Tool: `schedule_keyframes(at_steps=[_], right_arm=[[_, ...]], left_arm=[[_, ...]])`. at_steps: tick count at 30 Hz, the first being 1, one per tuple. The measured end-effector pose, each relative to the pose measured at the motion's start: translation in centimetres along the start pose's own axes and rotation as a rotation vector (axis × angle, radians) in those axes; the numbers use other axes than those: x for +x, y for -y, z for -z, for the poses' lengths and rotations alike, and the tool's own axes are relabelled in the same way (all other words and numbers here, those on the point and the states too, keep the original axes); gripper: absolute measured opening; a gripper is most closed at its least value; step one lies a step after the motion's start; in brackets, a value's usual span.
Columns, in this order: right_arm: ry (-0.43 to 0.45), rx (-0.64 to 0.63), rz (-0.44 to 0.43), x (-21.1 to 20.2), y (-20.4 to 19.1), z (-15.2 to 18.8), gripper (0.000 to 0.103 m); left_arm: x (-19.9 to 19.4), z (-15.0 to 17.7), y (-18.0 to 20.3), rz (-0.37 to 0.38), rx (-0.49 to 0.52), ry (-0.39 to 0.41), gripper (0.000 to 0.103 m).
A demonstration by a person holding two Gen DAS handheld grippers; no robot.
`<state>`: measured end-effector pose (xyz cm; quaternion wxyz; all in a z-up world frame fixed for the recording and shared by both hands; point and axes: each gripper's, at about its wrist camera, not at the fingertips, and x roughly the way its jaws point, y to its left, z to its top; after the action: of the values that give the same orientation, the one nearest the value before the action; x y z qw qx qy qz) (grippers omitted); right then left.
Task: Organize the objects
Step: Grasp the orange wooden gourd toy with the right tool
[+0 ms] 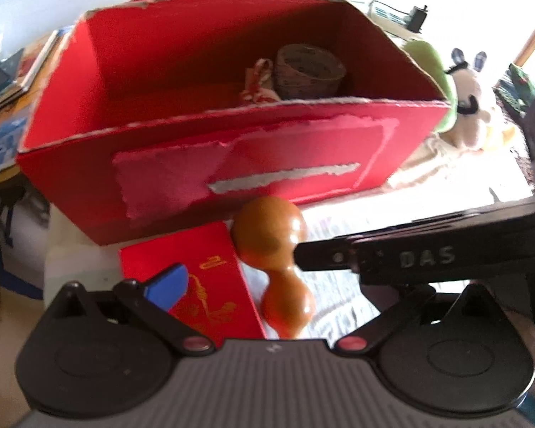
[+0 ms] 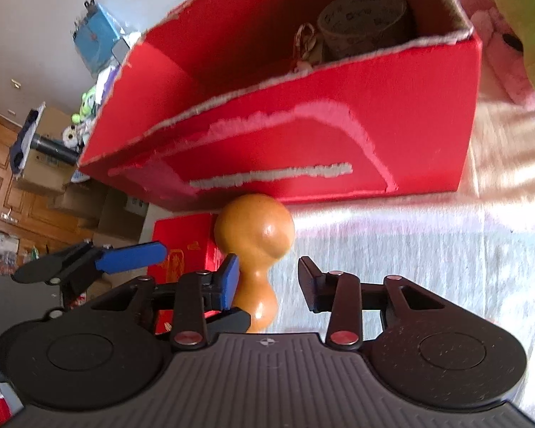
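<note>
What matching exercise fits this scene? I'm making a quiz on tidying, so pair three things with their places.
Things:
1. tape roll
2. wooden gourd
3. small red packet

Places:
A. flat beside the gourd
B. between the right gripper fingers
C. inside the red box

Pairs: 1-C, 2-B, 3-A

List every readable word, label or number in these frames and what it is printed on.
"DAS": raised letters on the black finger of the right gripper.
Gold print on the small red packet: not legible.
Dark print on the tape roll inside the red box: too blurred to read.
</note>
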<state>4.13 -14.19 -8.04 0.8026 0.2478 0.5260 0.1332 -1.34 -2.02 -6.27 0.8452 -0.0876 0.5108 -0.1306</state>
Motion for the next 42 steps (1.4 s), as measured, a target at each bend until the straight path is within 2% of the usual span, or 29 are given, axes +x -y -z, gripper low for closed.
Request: schedule_keyframes(at_steps=[2,5,14,22,31,38,42], right_arm=[[-0.021,0.001,-0.003,0.5,-0.1,0.1,0.041],[-0.032,-0.001,-0.006,0.9,-0.4,0.2,0.041],[-0.03,0.014,0.012,1.9,-0.7,0.1,0.041],[-0.015,0.051,0.019,1.8,0.1,0.5,0.038],[0.028,0.1,0.04,-0.1,1.8,0.9,0.038],[0.064,0.137,0.066,-1.9,3.4,1.4,0.038],[0.082,0.161,0.077,-2.8,4.3,1.9,0.038]], left_arm=[[0.1,0.1,0.1,0.015,0.01,-0.006,0.103],[0.5,0.2,0.1,0.0,0.028,-0.013,0.103],[1.1,0.2,-0.9,-0.011,0.017,-0.043,0.103],[1.0,0.2,-0.4,-0.021,0.049,-0.043,0.103],[1.0,0.0,0.9,0.019,0.075,-0.033,0.103],[0.9,-0.2,2.7,0.087,0.123,-0.021,0.102],[1.6,-0.3,3.3,0.122,0.109,-0.034,0.101]])
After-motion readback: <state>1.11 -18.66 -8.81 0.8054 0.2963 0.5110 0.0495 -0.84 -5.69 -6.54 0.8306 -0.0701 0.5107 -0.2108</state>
